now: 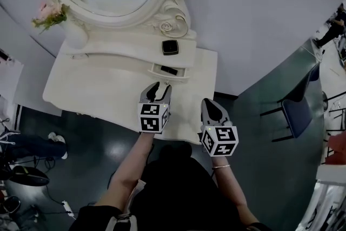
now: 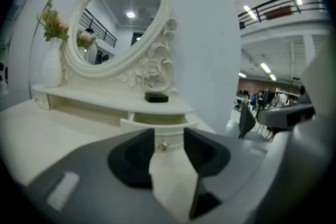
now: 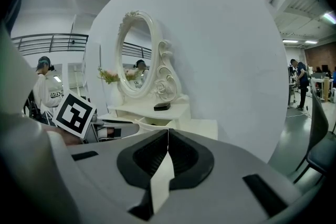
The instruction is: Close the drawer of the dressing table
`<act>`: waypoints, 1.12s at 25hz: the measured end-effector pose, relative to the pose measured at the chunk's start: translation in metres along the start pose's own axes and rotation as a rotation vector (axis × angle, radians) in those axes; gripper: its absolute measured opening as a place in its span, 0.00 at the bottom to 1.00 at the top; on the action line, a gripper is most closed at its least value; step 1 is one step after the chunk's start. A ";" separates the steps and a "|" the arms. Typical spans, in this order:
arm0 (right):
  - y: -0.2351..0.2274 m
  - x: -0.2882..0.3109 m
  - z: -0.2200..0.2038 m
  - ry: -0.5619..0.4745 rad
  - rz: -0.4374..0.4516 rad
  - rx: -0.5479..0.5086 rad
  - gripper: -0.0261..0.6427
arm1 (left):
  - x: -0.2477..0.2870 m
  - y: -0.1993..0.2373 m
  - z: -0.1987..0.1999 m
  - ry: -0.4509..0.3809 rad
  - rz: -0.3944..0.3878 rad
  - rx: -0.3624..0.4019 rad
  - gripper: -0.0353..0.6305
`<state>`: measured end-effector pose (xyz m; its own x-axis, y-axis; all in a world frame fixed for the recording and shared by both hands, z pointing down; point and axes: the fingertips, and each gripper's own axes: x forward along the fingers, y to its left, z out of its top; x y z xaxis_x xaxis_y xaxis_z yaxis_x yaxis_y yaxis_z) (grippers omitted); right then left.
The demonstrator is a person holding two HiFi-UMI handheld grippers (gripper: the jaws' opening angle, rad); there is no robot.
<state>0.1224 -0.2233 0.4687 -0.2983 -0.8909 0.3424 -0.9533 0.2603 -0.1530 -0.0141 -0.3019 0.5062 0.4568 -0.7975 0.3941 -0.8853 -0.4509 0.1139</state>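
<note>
White vase (image 1: pixel 74 34) with pink flowers (image 1: pixel 50 12), far left. Small black case (image 1: pixel 170 47), far centre. Dark chair (image 1: pixel 296 113), right.

The dressing table (image 1: pixel 97 89) is cream, the box (image 1: pixel 170 47) black, the flowers (image 1: pixel 48 8) pink, the floor (image 1: pixel 259 132) dark grey

Smooth, cream-painted dressing table (image 1: pixel 97 96); its drawer knob (image 2: pixel 163 146) shiny metal.
</note>
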 end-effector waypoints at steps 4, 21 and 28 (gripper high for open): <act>-0.008 0.005 0.003 -0.002 0.012 -0.003 0.05 | 0.009 -0.001 -0.001 0.014 0.017 0.008 0.31; -0.024 0.019 0.001 0.025 0.040 0.004 0.05 | 0.037 0.005 -0.016 0.075 0.071 0.006 0.31; -0.031 0.022 0.000 0.032 0.035 0.005 0.05 | 0.042 0.005 -0.017 0.081 0.086 0.009 0.31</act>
<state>0.1448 -0.2511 0.4814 -0.3325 -0.8691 0.3661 -0.9422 0.2890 -0.1697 -0.0007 -0.3308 0.5392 0.3706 -0.7984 0.4746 -0.9198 -0.3862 0.0686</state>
